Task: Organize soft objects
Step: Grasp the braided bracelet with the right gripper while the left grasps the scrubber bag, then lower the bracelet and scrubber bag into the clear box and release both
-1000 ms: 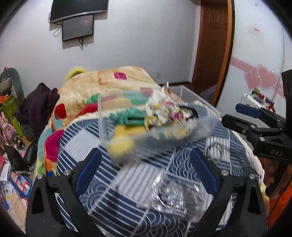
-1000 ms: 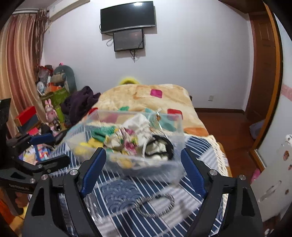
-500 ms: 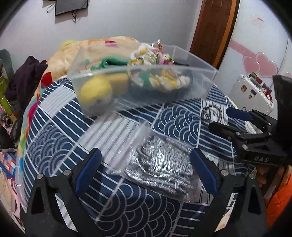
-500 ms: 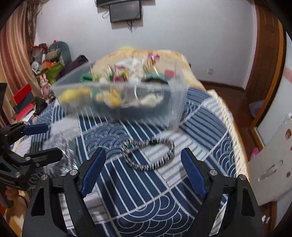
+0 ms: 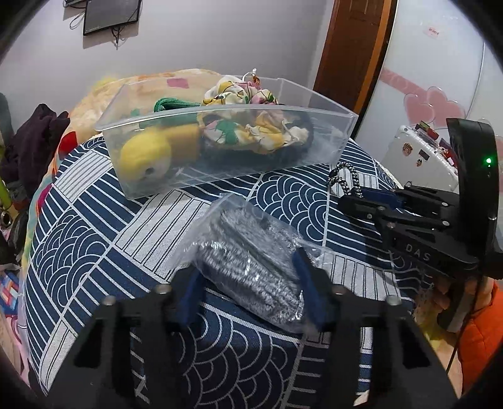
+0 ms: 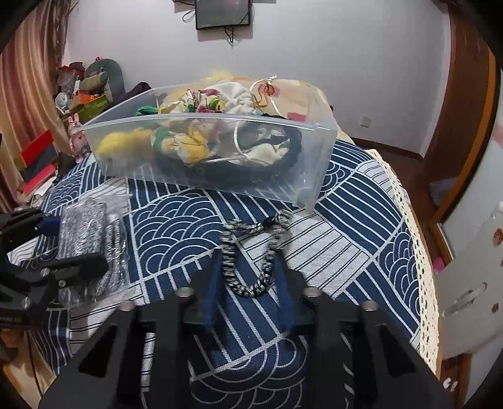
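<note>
Jaws of our left gripper [image 5: 248,277] are closing on the clear plastic bag of silvery mesh [image 5: 251,254]. Our right gripper [image 6: 248,277] is closing around the black-and-white braided cord loop [image 6: 251,248] on the bed.

I see a bed with a navy and white patterned cover [image 6: 355,220], and a peach blanket [image 5: 151,81] beyond it. A black screen [image 6: 223,12] hangs on the white wall. A brown wooden door [image 5: 352,53] stands to one side, near a white suitcase [image 5: 421,157] with stickers.
</note>
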{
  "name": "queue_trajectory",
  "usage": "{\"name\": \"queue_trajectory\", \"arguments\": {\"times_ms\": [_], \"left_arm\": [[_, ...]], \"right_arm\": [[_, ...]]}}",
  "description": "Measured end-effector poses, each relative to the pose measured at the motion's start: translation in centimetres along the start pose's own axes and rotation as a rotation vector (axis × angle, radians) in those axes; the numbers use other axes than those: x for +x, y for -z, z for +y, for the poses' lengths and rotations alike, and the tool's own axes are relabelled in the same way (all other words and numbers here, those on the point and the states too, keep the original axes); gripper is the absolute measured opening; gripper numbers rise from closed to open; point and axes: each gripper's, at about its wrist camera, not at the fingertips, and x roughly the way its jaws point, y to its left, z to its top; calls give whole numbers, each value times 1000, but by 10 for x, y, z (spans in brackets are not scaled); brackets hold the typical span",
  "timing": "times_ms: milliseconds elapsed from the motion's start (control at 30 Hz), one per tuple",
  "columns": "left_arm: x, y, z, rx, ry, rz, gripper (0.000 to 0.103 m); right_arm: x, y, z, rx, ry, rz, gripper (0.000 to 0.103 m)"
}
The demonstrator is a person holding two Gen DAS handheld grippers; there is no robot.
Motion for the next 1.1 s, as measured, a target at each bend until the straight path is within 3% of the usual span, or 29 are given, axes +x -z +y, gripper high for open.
{"name": "queue_trajectory", "arguments": {"times_ms": [167, 300, 667, 1100], "left_arm": [[-4, -3, 5, -16, 5, -14, 38], [-13, -7, 9, -21, 4, -33, 33], [-46, -34, 18, -11, -34, -161, 32], [-57, -86, 23, -3, -80, -308, 32]], "right_arm": [[-4, -1, 0, 11, -11, -19, 13], [-10, -4, 2, 6, -24, -52, 13], [-35, -21, 13, -30, -38, -156, 13], [-53, -69, 24, -68, -40, -323, 13]]}}
